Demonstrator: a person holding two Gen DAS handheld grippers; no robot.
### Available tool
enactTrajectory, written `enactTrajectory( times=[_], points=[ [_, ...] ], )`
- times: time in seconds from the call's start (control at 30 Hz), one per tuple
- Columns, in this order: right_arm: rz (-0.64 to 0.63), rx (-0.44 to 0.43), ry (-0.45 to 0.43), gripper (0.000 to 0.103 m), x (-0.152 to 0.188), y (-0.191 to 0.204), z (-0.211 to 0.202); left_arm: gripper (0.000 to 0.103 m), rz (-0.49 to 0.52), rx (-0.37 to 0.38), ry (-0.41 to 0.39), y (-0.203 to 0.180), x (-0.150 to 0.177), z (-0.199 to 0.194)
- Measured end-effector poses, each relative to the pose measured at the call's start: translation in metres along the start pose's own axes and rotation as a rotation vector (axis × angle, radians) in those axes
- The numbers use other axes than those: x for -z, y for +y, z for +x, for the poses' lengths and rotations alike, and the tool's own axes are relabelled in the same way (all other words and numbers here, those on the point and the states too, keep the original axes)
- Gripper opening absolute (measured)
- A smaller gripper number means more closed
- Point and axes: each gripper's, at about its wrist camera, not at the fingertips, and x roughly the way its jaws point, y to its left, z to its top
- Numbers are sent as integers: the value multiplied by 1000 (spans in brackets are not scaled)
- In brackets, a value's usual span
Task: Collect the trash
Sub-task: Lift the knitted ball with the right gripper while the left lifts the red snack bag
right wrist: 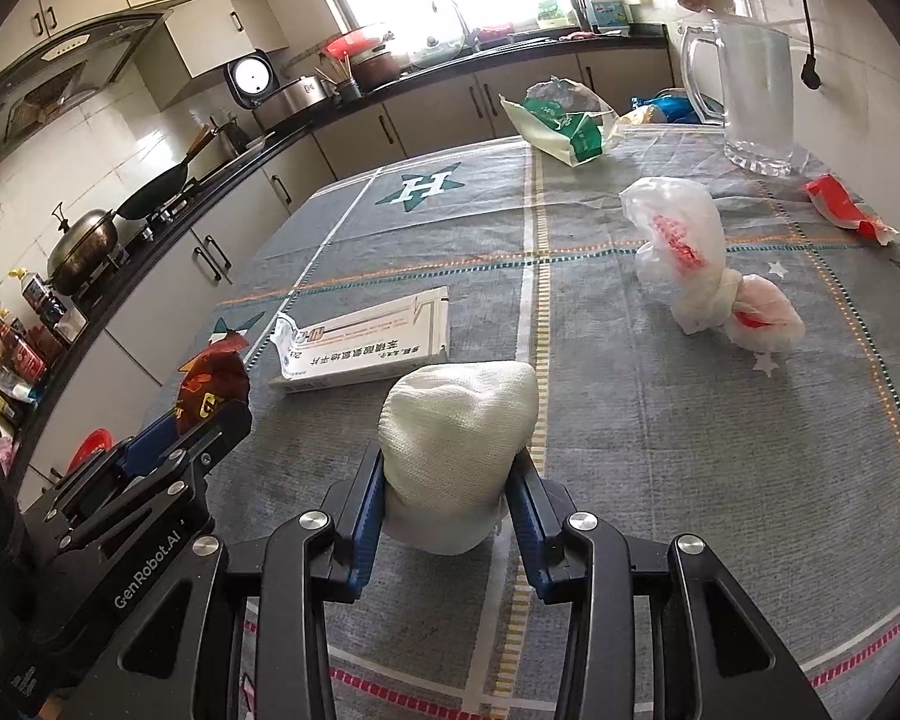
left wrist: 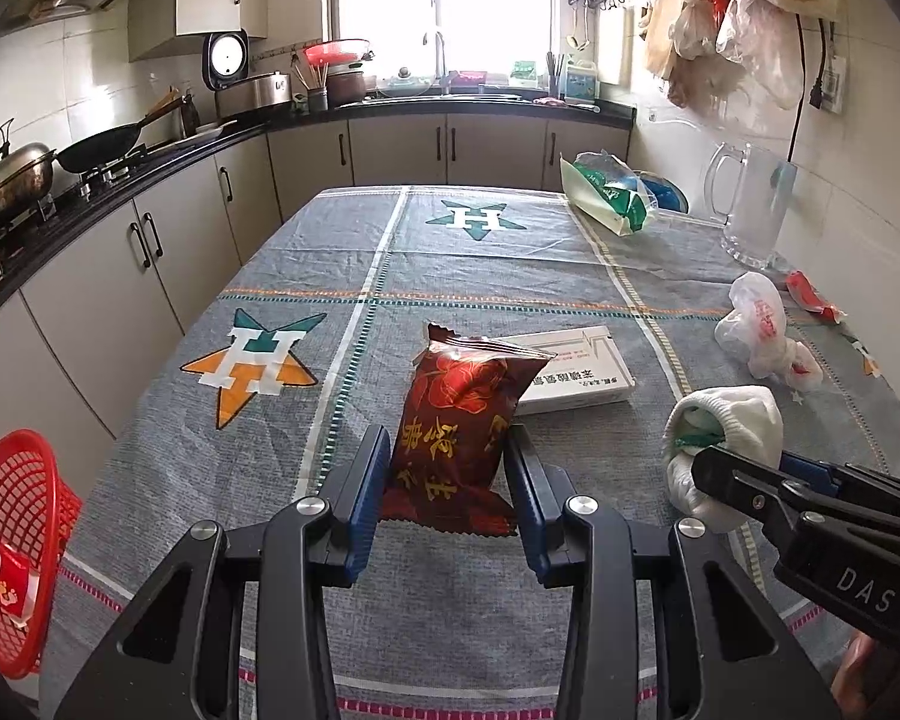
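The left gripper point(left wrist: 447, 468) clamped a dark red foil snack packet point(left wrist: 456, 420); the right gripper point(right wrist: 447, 498) clamped a white wadded cloth point(right wrist: 459, 450), both probably bound for the red mesh basket point(left wrist: 12, 540) near left.

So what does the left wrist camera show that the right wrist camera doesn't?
Only the left wrist view shows the red basket off the table's near left edge, and the snack bag whole. Only the right wrist view shows the bottles on the counter. Both show the white medicine box, the knotted plastic bag, the glass mug and the white cloth bundle.
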Motion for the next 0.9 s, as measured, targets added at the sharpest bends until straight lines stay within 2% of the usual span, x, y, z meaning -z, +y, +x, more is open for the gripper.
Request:
enactTrajectory(
  times=[0.9],
  points=[
    [-4, 24, -16, 42, 1, 0, -5, 38, -5, -7, -6, 1, 1, -2]
  ],
)
